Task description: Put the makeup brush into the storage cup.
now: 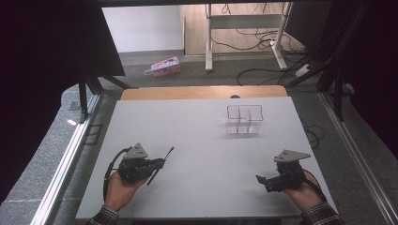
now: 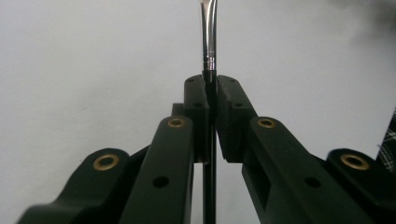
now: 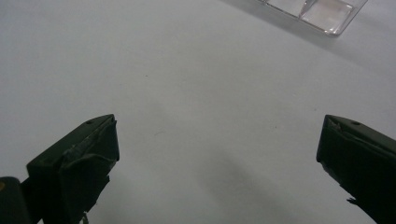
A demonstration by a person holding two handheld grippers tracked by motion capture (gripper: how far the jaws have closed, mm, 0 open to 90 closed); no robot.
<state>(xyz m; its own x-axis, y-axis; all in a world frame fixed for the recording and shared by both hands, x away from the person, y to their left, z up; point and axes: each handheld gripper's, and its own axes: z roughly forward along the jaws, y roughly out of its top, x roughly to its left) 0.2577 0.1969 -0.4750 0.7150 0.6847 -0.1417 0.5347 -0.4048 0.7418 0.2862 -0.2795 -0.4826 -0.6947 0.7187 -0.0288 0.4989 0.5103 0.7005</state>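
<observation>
Your left gripper [image 1: 159, 164] has its fingers [image 2: 196, 116] closed flat on a thin black brush [image 2: 208, 56]. The grip falls on the handle just below the metal ferrule, so the bristle end sticks out ahead of the fingers and the long tail of the handle runs back between the gripper's arms. Holding it that close to the head probably gives you better control of the tip, and it keeps the slim handle from swivelling. In the high view the brush [image 1: 160, 165] lies slantwise across the fingers, one end pointing up and away from you, the other down towards the near edge. It appears to be lifted a little off the white surface [image 1: 197, 140]. Your left hand [image 1: 119, 190] cups the gripper from below, palm up, with the fingers aimed to your right and slightly forward.

Your right gripper [image 1: 261, 180] has nothing in it. Its fingers [image 3: 79, 158] stand wide apart over bare surface, with the hand [image 1: 305, 190] low near the front edge and aimed to your left.

Farther off, to the right of centre, the clear divided organiser [image 1: 244, 119] stands upright, with no contents that I can make out; it looks like the likely home for the brush. It sits well apart from both grippers, so the left hand has a fair reach across to it.
</observation>
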